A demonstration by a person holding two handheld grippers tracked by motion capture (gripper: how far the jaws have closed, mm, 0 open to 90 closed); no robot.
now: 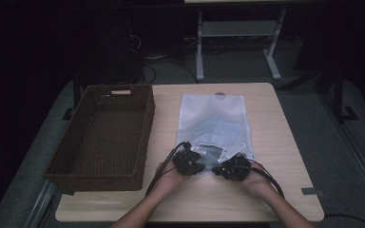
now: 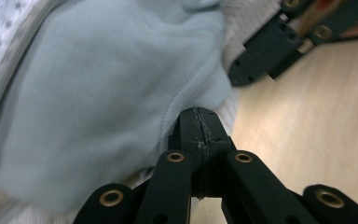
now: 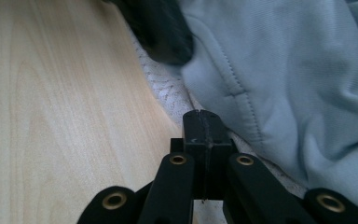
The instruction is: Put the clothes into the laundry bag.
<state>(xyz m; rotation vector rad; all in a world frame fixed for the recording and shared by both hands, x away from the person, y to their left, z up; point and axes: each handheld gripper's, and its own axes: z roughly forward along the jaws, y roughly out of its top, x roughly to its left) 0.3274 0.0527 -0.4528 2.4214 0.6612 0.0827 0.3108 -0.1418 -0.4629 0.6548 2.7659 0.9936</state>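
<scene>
A white mesh bag (image 1: pixel 211 118) lies flat on the wooden table (image 1: pixel 275 142), with its mouth toward me. A light blue garment (image 1: pixel 212 154) sits in that mouth. My left gripper (image 1: pixel 195 161) is at the mouth's left corner. In the left gripper view its jaws are pressed together at the hem, left gripper (image 2: pixel 200 114) between the blue garment (image 2: pixel 98 93) and the mesh bag (image 2: pixel 230 105). My right gripper (image 1: pixel 228 168) holds the right corner. Its jaws are also together, right gripper (image 3: pixel 203 114) on the mesh bag's edge (image 3: pixel 168 93) beside the blue garment (image 3: pixel 298 70).
A dark wicker basket (image 1: pixel 95 183) stands empty on the table's left half, close beside the bag. Bare wood (image 3: pixel 51 116) lies to the right of the bag and along the near edge. Desk legs and cables stand on the floor beyond the far edge.
</scene>
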